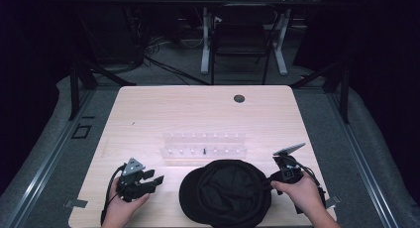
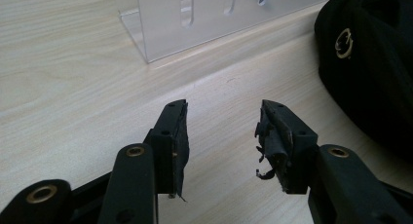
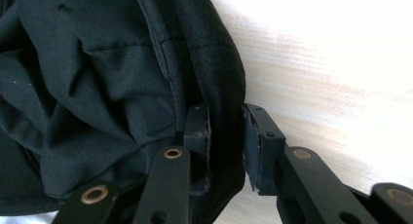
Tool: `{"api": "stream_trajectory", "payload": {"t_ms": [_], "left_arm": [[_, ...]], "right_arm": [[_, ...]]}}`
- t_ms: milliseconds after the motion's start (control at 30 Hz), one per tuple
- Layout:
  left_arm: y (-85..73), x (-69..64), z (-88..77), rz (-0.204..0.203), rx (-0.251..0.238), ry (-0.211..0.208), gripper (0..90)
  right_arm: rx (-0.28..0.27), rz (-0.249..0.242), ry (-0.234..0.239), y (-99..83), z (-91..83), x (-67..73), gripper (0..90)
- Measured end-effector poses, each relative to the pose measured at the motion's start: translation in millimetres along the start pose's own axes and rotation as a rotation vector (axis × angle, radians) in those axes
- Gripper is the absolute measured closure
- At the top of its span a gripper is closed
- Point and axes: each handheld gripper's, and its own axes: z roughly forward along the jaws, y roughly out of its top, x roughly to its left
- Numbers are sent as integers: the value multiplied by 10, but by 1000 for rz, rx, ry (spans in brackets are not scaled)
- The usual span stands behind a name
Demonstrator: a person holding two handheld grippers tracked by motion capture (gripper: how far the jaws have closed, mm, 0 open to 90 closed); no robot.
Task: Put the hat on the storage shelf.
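A black cap [image 1: 225,192] lies upside down on the light wooden desk [image 1: 148,114], in the lower centre of the high view, its hollow facing up. No readable writing appears anywhere; the one marking is a small round gold emblem [image 2: 344,43] on the cap's fabric, seen at the upper right of the left gripper view, too small to read.

The right claw [image 1: 271,181] sits at the cap's right edge in the high view, held by the person's right hand [image 1: 302,193]. The right gripper view shows what the high view cannot resolve: the two black jaws stand narrow with the cap's rim [image 3: 221,87] pinched between them, crumpled lining at the left of the frame and bare desk at the upper right.

The left claw [image 1: 156,178] is in the lower left of the high view, held by the left hand [image 1: 121,208], just beside the cap and not touching it. In the left gripper view its jaws stand wide apart with nothing between them; frayed padding hangs from the inner faces.

A clear plastic rack [image 1: 204,147] with a row of slots lies above the cap in the middle of the desk. The high view shows a small dark item [image 1: 204,150] standing in one slot. A round dark grommet [image 1: 239,98] sits near the desk's far edge, and a black chair [image 1: 241,34] stands beyond it.
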Motion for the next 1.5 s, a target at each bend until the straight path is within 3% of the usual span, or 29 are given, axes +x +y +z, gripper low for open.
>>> {"api": "stream_trajectory", "payload": {"t_ms": [33,133,267,467,500,533,567,667,733,800,933,967,1067,1100,1167,1300,1367,1500], "left_arm": [[-1,-1,1,-4,0,-1,538],[-2,-3,5,0,-5,0,537],[-3,6,4,0,0,-1,537],[-9,17,3,-11,0,3,538],[-11,18,4,-11,-1,3,538],[-11,18,4,-11,-1,3,538],[-12,22,3,-8,1,5,537],[-11,26,3,-6,0,5,538],[-12,27,4,-6,-3,7,538],[-12,37,0,-8,2,7,538],[-15,42,-5,-20,-4,13,538],[-17,47,-3,-21,-8,11,537],[-18,53,-6,-19,-7,11,538],[-18,53,-7,-19,-7,11,538],[-18,58,-9,-18,-5,11,538],[-18,63,-8,-21,-2,8,538],[-19,57,-9,-30,-6,10,539],[-23,67,-9,-30,-11,9,538]], "right_arm": [[-22,17,11,-11,16,-5,729],[-5,21,31,-10,12,-37,755],[-24,44,70,-18,43,-48,844],[3,33,83,-1,11,-54,869],[-14,47,89,-5,6,-48,871],[17,20,99,10,-32,-69,873],[-38,73,125,-13,-15,-54,875],[-12,71,163,6,-108,-69,879],[-21,79,185,10,-138,-65,880],[-49,95,239,18,-242,-48,881],[-50,93,248,30,-318,-15,882],[-65,67,255,36,-345,-9,882],[-52,94,262,44,-411,39,883],[-73,87,264,44,-413,52,883],[-64,63,267,51,-454,67,883],[-51,87,270,54,-514,132,884],[-50,57,280,64,-560,161,884],[-52,51,304,69,-635,223,884]]}}
